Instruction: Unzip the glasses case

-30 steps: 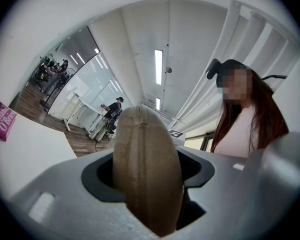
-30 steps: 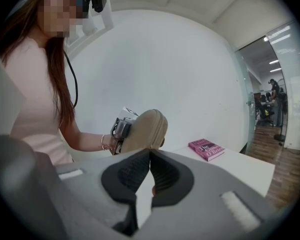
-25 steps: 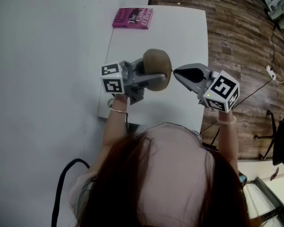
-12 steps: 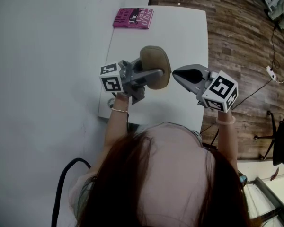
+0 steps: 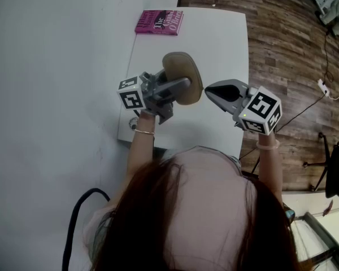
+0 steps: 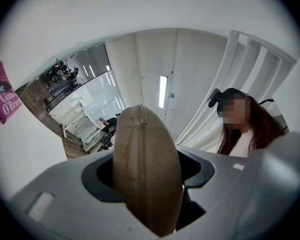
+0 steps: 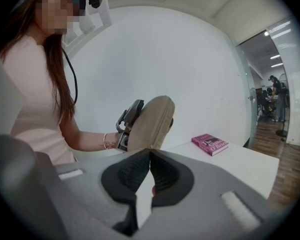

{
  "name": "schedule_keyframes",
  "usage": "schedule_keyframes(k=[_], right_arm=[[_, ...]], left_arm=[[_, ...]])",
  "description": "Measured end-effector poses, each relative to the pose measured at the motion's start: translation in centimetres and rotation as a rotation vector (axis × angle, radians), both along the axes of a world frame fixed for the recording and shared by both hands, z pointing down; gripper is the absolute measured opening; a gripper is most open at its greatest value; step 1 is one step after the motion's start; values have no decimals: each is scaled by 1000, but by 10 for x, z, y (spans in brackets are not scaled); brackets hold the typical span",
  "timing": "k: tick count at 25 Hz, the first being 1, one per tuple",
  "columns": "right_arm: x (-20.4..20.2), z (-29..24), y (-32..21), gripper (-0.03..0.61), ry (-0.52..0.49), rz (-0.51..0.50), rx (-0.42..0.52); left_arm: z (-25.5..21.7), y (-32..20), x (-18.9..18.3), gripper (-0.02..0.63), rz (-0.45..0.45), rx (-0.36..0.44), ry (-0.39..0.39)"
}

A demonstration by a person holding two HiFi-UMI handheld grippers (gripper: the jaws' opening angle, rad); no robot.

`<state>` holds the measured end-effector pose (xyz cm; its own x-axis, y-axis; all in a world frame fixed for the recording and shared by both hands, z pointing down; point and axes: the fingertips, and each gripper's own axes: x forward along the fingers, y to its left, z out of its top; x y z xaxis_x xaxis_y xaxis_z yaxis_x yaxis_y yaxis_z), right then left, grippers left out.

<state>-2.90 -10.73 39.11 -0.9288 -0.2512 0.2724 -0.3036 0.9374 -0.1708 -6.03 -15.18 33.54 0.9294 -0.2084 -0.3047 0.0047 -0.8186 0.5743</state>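
Observation:
The tan oval glasses case (image 5: 182, 77) is held up above the white table (image 5: 226, 38), with my left gripper (image 5: 183, 87) shut on it across its flat sides. In the left gripper view the case (image 6: 146, 154) stands edge-on between the jaws, its zip seam running down the middle and closed. My right gripper (image 5: 208, 89) is shut, its tip just right of the case's edge. In the right gripper view the closed pads (image 7: 150, 156) point at the case (image 7: 152, 120) a little beyond them, and I see nothing clearly between them.
A pink book (image 5: 159, 22) lies at the table's far left corner, also visible as the pink book (image 7: 210, 144) in the right gripper view. Wooden floor (image 5: 294, 44) lies to the right of the table. A black cable (image 5: 73, 219) hangs at the lower left.
My left gripper has turned and tilted the case, moving its top up and left in the head view. A small gap has opened between case and right gripper, which has hardly moved.

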Motion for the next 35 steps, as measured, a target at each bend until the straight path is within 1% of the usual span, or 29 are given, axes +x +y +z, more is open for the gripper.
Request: schedule_keyframes(k=[2, 6, 10, 23, 35], right_arm=[[-2, 2, 1, 6, -2, 1, -4], [-2, 3, 2, 5, -6, 3, -10], [-4, 5, 3, 5, -2, 3, -10], [-1, 7, 3, 5, -4, 7, -24], [-1, 11, 4, 6, -17, 18, -47]], left_arm=[[-1, -2, -3, 301, -10, -7, 23], [-1, -3, -6, 301, -20, -15, 43], [0, -6, -12, 301, -38, -36, 87], [-1, -12, -15, 301, -80, -58, 126], [2, -23, -24, 301, -145, -105, 207]])
